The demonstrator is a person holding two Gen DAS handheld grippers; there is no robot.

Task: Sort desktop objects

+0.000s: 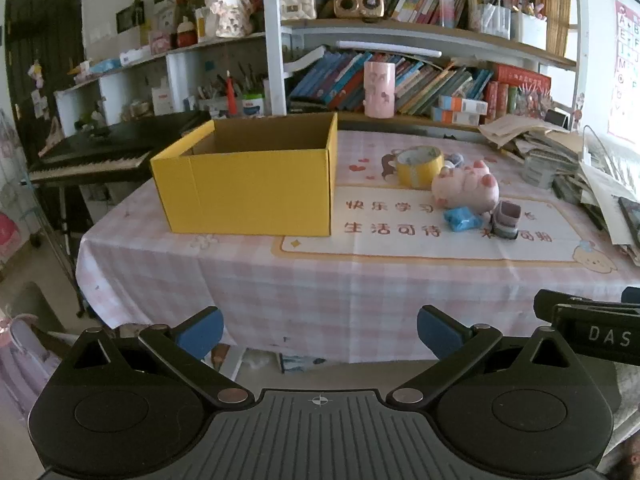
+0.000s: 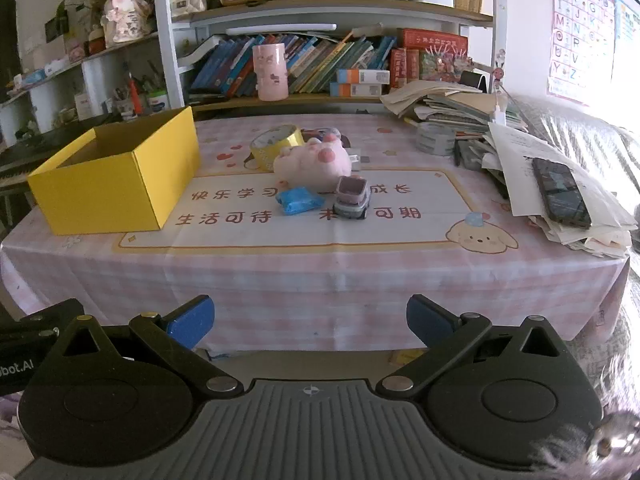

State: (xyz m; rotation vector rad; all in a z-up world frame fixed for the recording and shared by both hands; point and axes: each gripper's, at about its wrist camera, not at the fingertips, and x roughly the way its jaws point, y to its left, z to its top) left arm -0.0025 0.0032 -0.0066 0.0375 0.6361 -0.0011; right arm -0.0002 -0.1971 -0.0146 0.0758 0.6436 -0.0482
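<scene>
An open yellow cardboard box stands on the left of the pink checked table. To its right lie a pink plush pig, a yellow tape roll, a blue packet and a small toy truck. My left gripper and my right gripper hang in front of the table's near edge, both open with nothing between the fingers. The box's inside looks empty as far as it shows.
A messy pile of papers and books with a dark phone on top fills the table's right side. A bookshelf with a pink cup rises behind. A keyboard piano stands left of the table.
</scene>
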